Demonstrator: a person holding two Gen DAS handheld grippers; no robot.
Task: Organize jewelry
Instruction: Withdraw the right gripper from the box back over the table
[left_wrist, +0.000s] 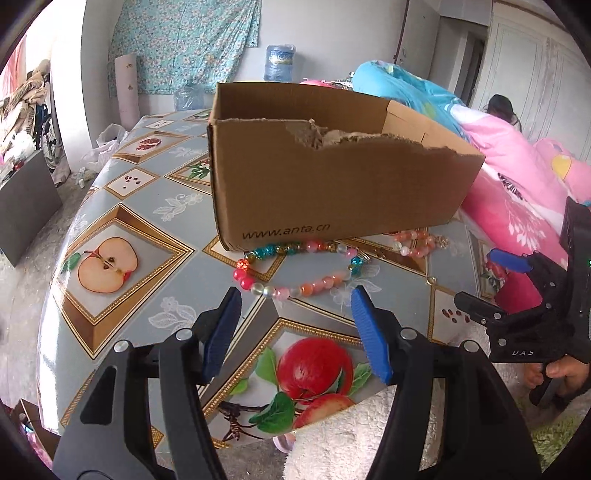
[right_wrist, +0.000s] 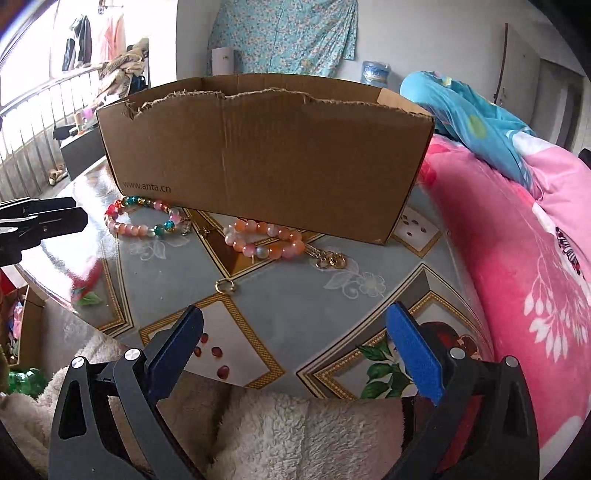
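Your left gripper is holding its fingers apart, with nothing between them, just near of the teal-and-pink bead bracelet. Your right gripper is standing wide open and empty. The orange bead bracelet is lying farther off, touching the cardboard box.

A brown cardboard box sits on a grey-blue tablecloth patterned with gold-edged fruit squares. The bracelet mixes pink, orange, teal and seemingly clear beads. The quilt is pink, white-flowered.
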